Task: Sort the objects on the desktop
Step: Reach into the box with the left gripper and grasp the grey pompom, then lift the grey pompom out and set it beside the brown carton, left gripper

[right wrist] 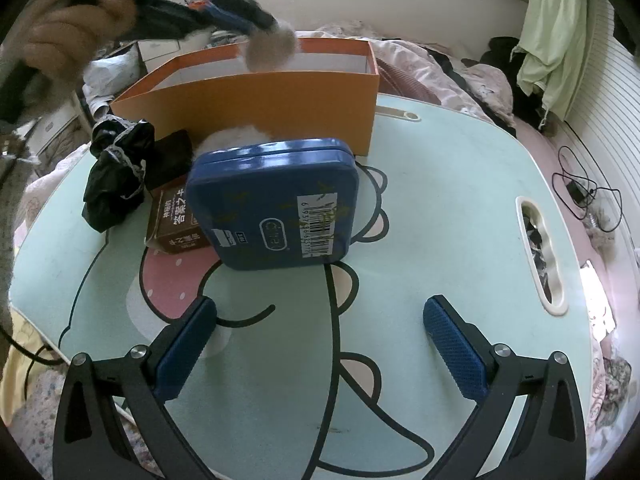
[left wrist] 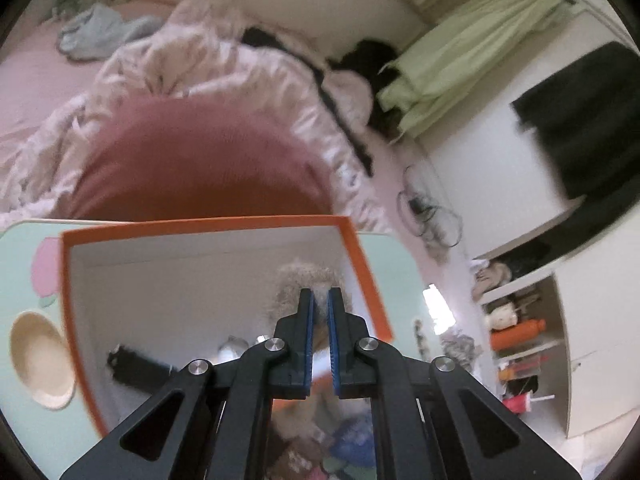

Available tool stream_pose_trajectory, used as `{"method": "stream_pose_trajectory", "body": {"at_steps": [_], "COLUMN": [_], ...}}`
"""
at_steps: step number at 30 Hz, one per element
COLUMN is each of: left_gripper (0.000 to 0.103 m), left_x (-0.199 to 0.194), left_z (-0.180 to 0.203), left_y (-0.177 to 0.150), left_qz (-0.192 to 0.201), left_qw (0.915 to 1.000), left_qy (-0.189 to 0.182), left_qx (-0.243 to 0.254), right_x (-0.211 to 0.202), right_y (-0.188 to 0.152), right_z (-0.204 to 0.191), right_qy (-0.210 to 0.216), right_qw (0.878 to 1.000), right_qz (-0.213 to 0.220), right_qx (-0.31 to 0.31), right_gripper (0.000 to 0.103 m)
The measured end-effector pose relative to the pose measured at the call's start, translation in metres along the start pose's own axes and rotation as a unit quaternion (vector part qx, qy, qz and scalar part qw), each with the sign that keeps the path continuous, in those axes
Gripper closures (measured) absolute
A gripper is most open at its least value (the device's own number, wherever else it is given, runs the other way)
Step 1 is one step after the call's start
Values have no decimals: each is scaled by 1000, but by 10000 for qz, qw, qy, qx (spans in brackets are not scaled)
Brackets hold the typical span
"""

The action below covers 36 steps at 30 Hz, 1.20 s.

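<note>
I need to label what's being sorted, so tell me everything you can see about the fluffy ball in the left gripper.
The fluffy ball is a pale beige pom-pom of soft, fuzzy fibre, blurred in both views. The left gripper is shut on it, its blue fingers pinching the fluff, holding it in the air over the open orange box. It seems to touch nothing else.
</note>
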<state>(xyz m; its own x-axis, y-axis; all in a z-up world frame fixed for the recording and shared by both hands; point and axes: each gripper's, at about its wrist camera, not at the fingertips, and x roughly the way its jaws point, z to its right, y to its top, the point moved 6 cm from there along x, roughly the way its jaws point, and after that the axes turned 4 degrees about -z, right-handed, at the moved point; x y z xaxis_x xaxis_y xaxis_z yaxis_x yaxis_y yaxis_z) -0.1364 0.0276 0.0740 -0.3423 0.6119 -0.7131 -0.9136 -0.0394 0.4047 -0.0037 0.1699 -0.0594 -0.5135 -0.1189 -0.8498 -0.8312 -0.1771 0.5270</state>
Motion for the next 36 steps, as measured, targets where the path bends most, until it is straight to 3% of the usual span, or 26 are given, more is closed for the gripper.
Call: {"method": "stream_pose_trajectory", "body": {"at_steps": [6,10,15,18,21,23,29,34,36], "left_gripper": [96,93,56,41,31,30,30,25,7], "left_x": [-5,-1,-30,-46,-56,-52,-24,-10,-3], "left_z": [9,-6,-13,-14,-23,-36,-69,-59,-56], "left_y": [-54,-74,-88,-105,-133,-154,-177,-184,-186], "left_qz": [-261,-169,310,512,906,925,620,644,664], "left_qw": [9986,9990,9986,9946,9799,9703,9783,9649,9552], "left_qy": [-148,126,134,555,1414,1884,1833,2265,2552], "left_qx": [431,401,418,714,1078,1200,746,1159,1345], "right_x": [0,0,0,0,0,0,2,3,3], "right_y": [0,0,-1,-1,-1,-1,1,2,3], "right_z": [1,1,0,0,1,1,5,8,9], "right_qy": [-1,1,1,-2,0,-1,-18,-41,-45], "right_qw": [10000,10000,10000,10000,10000,10000,10000,10000,10000], "right_qz": [-1,1,4,3,4,4,-4,4,4], "right_qx": [-1,-3,-1,-1,-1,2,14,45,53], "right_gripper": [0,0,0,0,0,0,0,0,0]}}
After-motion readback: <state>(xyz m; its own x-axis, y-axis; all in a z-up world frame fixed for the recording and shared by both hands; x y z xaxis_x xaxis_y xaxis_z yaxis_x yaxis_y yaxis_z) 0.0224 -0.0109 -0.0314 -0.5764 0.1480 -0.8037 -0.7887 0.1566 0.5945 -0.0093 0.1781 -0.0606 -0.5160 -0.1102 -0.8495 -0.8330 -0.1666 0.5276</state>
